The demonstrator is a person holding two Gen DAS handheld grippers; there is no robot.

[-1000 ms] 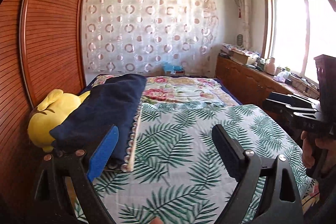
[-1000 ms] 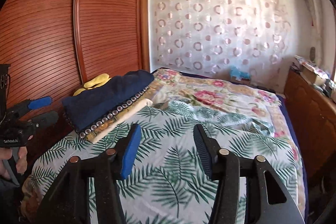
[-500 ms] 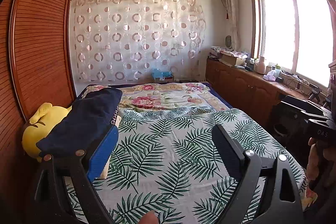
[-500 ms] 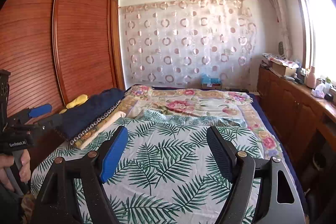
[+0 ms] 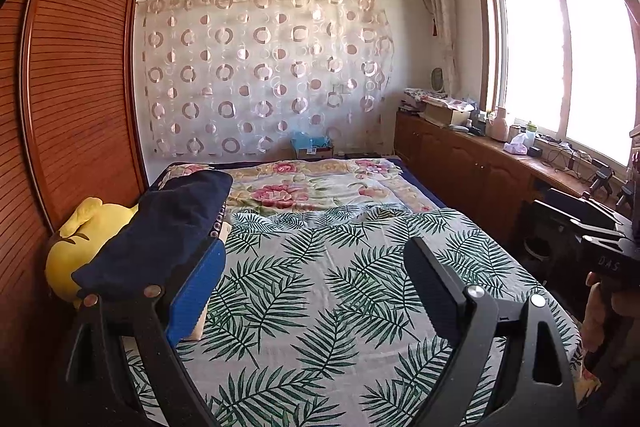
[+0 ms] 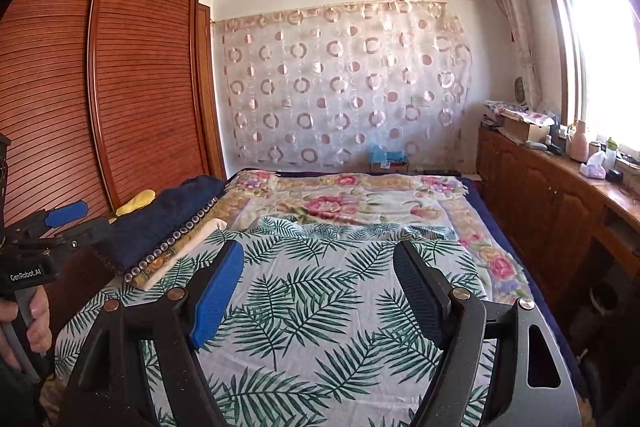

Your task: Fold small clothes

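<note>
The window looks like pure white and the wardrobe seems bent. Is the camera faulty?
No fault. In the left wrist view the window is blown out by daylight, hiding anything outside; in the right wrist view the fisheye lens bows the straight wardrobe doors and darkens the corners. The bed is evenly lit and sharp in both.

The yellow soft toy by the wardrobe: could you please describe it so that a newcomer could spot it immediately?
Start at the bed with the palm-leaf sheet and go to its edge along the slatted wooden wardrobe. There a folded navy blanket lies, and the soft toy pokes out beside it against the wardrobe. It is the only bright yellow thing there.
</note>
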